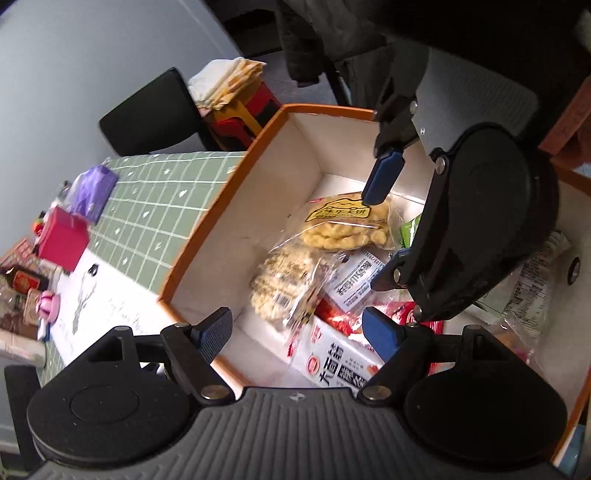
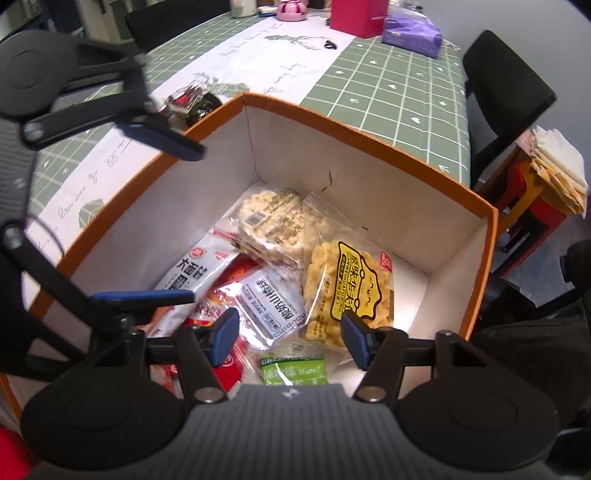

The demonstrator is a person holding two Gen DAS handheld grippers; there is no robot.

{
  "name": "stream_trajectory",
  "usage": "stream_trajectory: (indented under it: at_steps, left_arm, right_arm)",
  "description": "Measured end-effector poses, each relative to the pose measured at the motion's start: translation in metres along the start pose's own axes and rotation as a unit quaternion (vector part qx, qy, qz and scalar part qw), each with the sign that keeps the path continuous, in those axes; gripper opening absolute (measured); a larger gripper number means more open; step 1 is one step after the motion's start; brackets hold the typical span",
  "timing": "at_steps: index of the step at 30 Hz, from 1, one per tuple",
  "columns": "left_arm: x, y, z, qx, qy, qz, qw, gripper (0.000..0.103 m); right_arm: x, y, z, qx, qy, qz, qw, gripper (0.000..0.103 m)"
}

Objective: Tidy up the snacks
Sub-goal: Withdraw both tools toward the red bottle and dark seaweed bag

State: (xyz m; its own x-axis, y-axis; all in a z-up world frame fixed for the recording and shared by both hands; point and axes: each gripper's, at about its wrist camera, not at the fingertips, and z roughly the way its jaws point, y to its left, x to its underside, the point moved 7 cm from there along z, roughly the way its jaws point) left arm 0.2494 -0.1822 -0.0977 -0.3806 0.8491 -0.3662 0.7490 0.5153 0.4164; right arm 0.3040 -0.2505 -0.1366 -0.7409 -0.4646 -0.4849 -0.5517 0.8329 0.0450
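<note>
Both pairs of tongs hung over the open box (image 2: 369, 129), pointing steeply down into it. The left tongs (image 1: 295, 332) stood wide apart with nothing between their blue pads. The right tongs (image 2: 288, 338) were also apart, gripping nothing, with the snacks lying loose below them.

Just ahead of the right tongs lay a clear bag of yellow puffed snacks (image 2: 349, 291) with a yellow and black label. Beside it, further out, sat a clear bag of pale round crackers (image 2: 269, 225). Between the right pads showed a small white packet (image 2: 269, 299) with dark print, and close under them a green packet (image 2: 293, 371). To their left lay a white bag with large dark characters (image 2: 192, 273) on top of red wrappers. The box was orange outside and white inside.

Only the right view showed a dark wrapped snack (image 2: 192, 103) left outside the box, on the table just past its far rim. Only the left view showed the right tongs from the side, one blue pad over the yellow bag.

The box stood on a green checked tablecloth (image 2: 388, 85) with a white runner. Far beyond the tongs stood a red box (image 2: 356, 16) and a purple pack (image 2: 412, 35). A black chair (image 2: 506, 96) and a red stool stacked with folded cloth (image 2: 554, 173) stood off the table's end.
</note>
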Motion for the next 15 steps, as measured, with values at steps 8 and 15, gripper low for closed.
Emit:
stream_trajectory:
  at_steps: [8,15]
  left_arm:
    - [0.020,0.027,-0.046,-0.005,-0.029,-0.111,0.9934,0.089]
    - [0.053,0.062,-0.083,-0.011,-0.051,-0.218,0.9746,0.088]
  right_arm:
    - [-0.011,0.021,-0.028,0.031,-0.049,0.035,0.998,0.076]
    - [-0.028,0.056,-0.048,0.022,-0.086,0.030,0.996,0.077]
